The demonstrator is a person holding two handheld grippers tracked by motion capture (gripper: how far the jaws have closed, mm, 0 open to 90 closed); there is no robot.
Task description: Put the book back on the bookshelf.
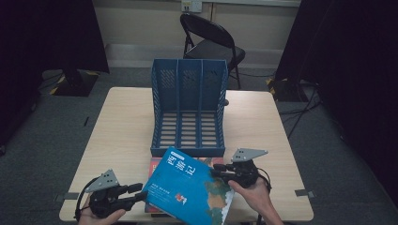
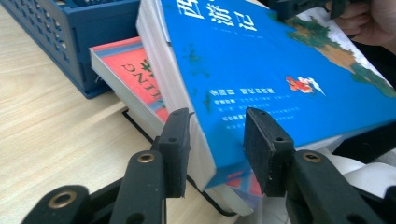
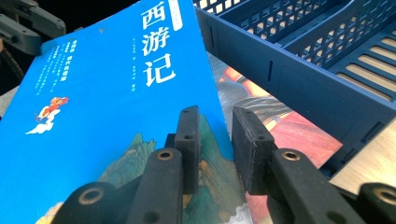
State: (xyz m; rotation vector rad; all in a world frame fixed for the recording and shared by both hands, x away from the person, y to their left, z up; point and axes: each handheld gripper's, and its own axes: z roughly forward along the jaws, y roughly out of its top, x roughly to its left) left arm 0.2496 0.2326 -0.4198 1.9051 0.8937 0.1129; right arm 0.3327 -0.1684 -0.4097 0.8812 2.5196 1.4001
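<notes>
1. The blue book (image 1: 190, 190) is a thick paperback with white Chinese characters at the top of its cover, a small red figure on a cloud, and a green-and-brown mountain scene along one edge (its white page block shows in the left gripper view).
2. It is tilted above the near edge of the table (image 1: 126, 126), over a red-covered book (image 2: 140, 77) that lies flat beneath it.
3. The left claw (image 1: 136, 192) straddles the blue book's near corner: one pad lies against the page edge, the other sits over the cover, and whether they press cannot be told.
4. The right claw (image 1: 219, 170) is clamped on the opposite edge, one pad on the mountain scene and one under the cover.
5. Just beyond the books stands a blue three-slot file rack (image 1: 189, 110), its front lip close to the red book's far edge.
6. Bare table lies to the rack's left and right; a black folding chair (image 1: 211, 42) stands behind the table.
</notes>
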